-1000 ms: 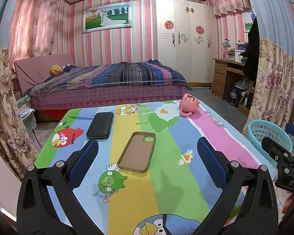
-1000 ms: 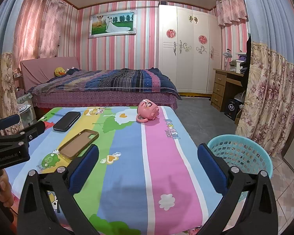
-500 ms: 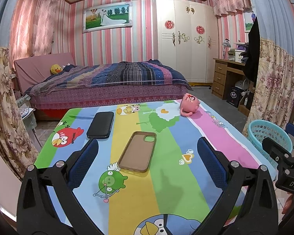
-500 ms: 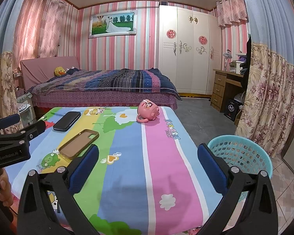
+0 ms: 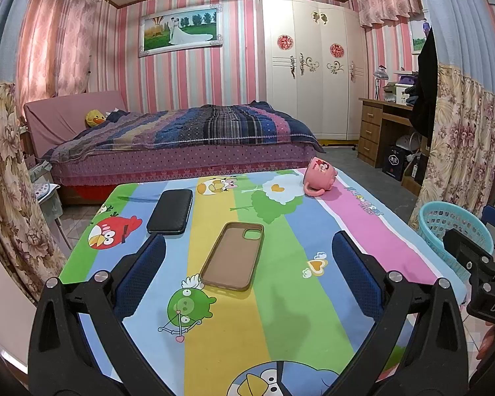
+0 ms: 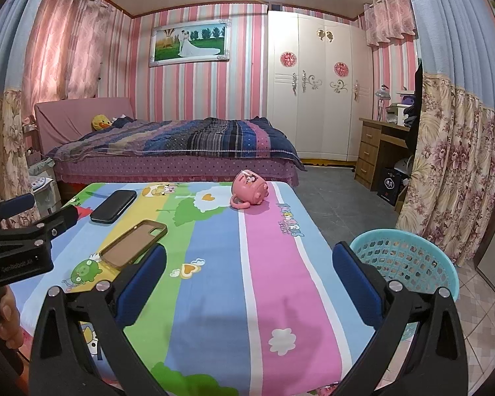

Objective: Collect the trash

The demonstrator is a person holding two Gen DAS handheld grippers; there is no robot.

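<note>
Both held low over table's near edge: left gripper spread wide, empty; right gripper likewise.

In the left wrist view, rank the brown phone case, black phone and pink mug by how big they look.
1. Brown phone case, though it lies nearest the camera.
2. Black phone.
3. Pink mug, tipped on its side, farthest away, so true size is unsure.

The bench is covered in striped cartoon-bird cloth; a pink mug, brown phone case, black phone and turquoise basket are seen.
</note>
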